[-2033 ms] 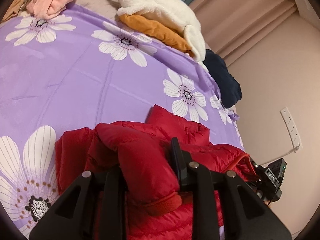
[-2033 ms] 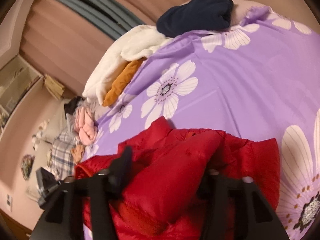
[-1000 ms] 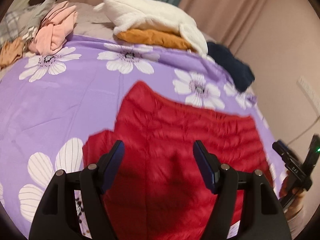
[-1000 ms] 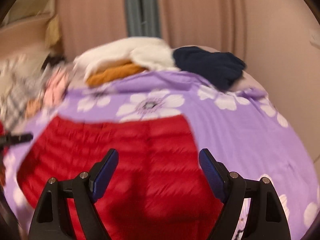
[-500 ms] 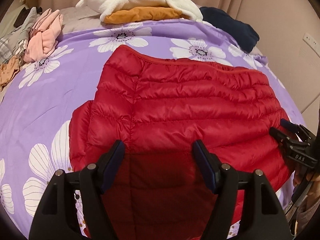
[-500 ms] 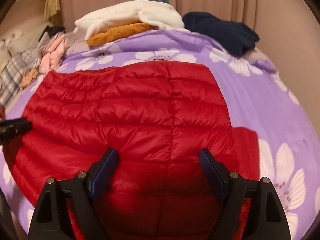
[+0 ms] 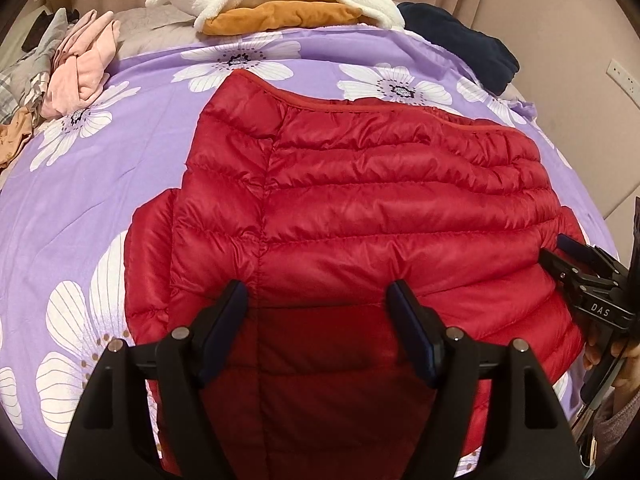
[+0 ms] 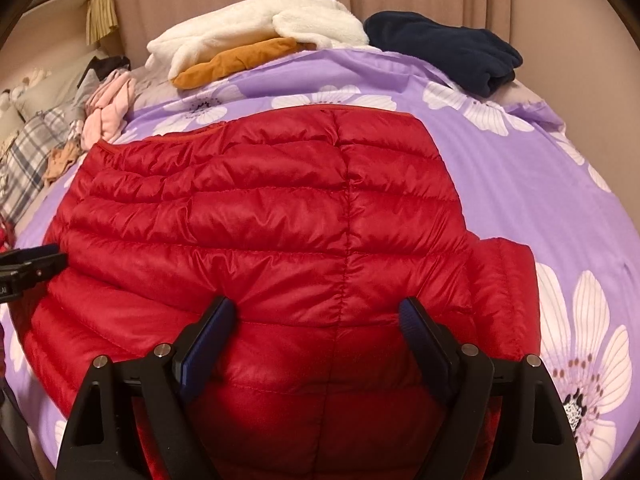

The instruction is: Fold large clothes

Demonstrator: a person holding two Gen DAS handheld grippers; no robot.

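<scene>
Flat, quilted glossy red jacket [image 7: 380,208]

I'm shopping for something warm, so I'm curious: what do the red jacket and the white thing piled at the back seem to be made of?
The red jacket looks like thin, glossy nylon or polyester over a puffy fill, judging by its sheen and stitched horizontal channels; down or synthetic, I can't tell. The white garment looks like matte plush fleece, with a fuzzy, light-soaking nap.

Red jacket's [image 7: 360,208] near hem (behind both gripper bodies) hidden, cropped below.
</scene>
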